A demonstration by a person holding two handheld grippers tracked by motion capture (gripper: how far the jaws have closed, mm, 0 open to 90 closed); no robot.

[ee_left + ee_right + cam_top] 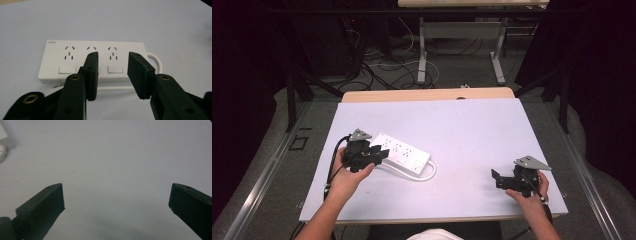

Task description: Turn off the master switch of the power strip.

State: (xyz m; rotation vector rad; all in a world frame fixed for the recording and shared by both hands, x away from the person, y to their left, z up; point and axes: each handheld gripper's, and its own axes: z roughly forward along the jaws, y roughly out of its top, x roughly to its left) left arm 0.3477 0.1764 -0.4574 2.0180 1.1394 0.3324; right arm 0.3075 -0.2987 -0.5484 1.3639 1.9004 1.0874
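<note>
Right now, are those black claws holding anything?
No. The left gripper is open just short of the power strip; the right gripper is open over bare table.

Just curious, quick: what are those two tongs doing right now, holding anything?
Left tongs: open, empty, above the white power strip.
Right tongs: wide open, empty, over bare table.

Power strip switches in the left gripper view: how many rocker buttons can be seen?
2 clear: one under the left socket group, one under the right group. A third, under the middle group, is likely hidden behind the left gripper's fingers.
</note>
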